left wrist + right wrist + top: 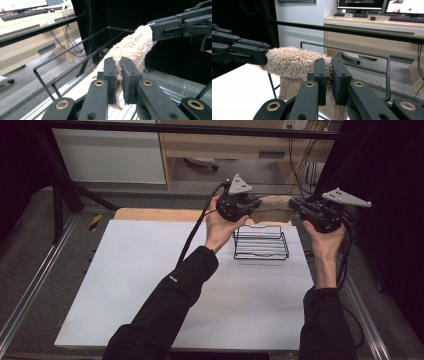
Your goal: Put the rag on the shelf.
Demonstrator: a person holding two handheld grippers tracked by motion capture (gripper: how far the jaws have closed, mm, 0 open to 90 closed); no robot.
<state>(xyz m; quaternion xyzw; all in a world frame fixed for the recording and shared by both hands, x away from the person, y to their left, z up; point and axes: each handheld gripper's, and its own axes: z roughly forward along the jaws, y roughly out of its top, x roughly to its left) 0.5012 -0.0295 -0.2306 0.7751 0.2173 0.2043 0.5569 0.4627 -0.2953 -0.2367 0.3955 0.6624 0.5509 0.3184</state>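
Holding a beige fuzzy towel (274, 208) stretched between both tools, above the far edge of a black wire rack (261, 243) that stands on the white desk (125, 285). Left gripper (256, 205) has its jaws clamped on the towel's left end, right gripper (294, 204) has its jaws clamped on the right end; cloth is pinched between the pads in both gripper views, jaws near closed. Towel's long axis runs left to right, roughly level, between the two hands and in line with the rack's top rail. Rack sits just below and slightly toward the person, so the likely next move, draping it over a rail, is mostly a drop downward. Both hands look about equally near the rack. High view gives the towel-over-rack layout but hides the pinch. Left gripper view (118, 72) shows the towel rising toward the other tool, with rack rails (75, 50) behind. Right gripper view (329, 72) shows loose cloth (292, 65) hanging below the stretched edge.
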